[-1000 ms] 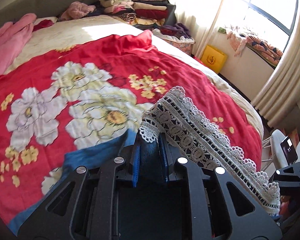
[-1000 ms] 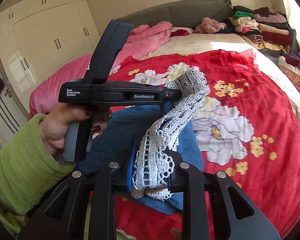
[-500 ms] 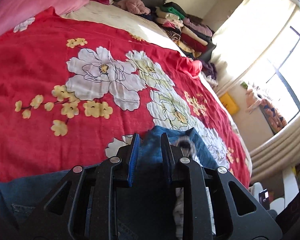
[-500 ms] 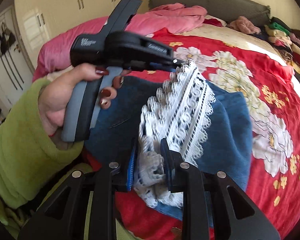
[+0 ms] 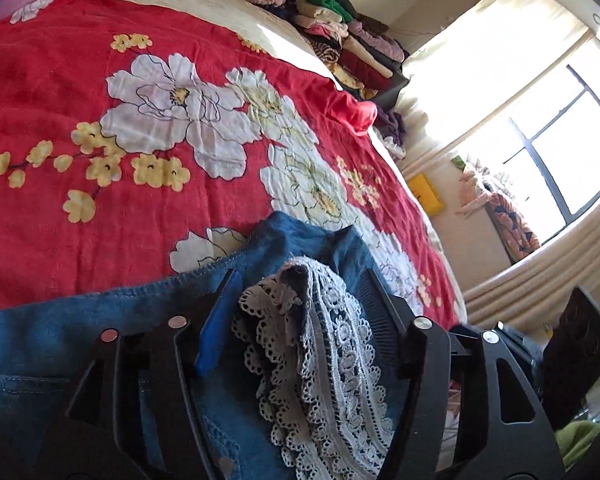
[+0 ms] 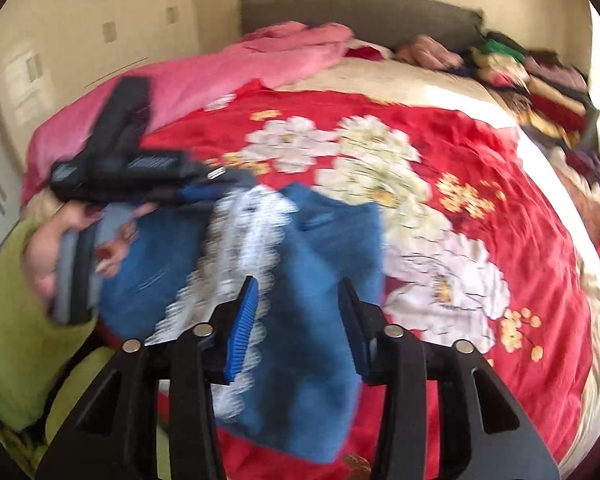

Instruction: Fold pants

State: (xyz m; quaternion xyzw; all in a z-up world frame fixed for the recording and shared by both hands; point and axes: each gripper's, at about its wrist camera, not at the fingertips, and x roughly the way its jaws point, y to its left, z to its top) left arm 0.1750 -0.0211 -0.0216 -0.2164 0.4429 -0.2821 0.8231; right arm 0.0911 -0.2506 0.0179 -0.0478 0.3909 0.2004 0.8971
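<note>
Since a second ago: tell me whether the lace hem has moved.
Yes. In the right wrist view the lace hem has dropped from raised above the red floral bedspread onto the folded jeans.

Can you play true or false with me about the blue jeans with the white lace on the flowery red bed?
1. The jeans lie on a red blanket with white flowers. True.
2. The white lace is on the pink blanket. False: it lies on the jeans.
3. The right gripper is pinching the lace shut. False: its jaws are opening and the pads stand apart.
4. A pile of clothes sits at the far edge of the bed. True.
5. The sleeve is purple. False: it is green.
</note>
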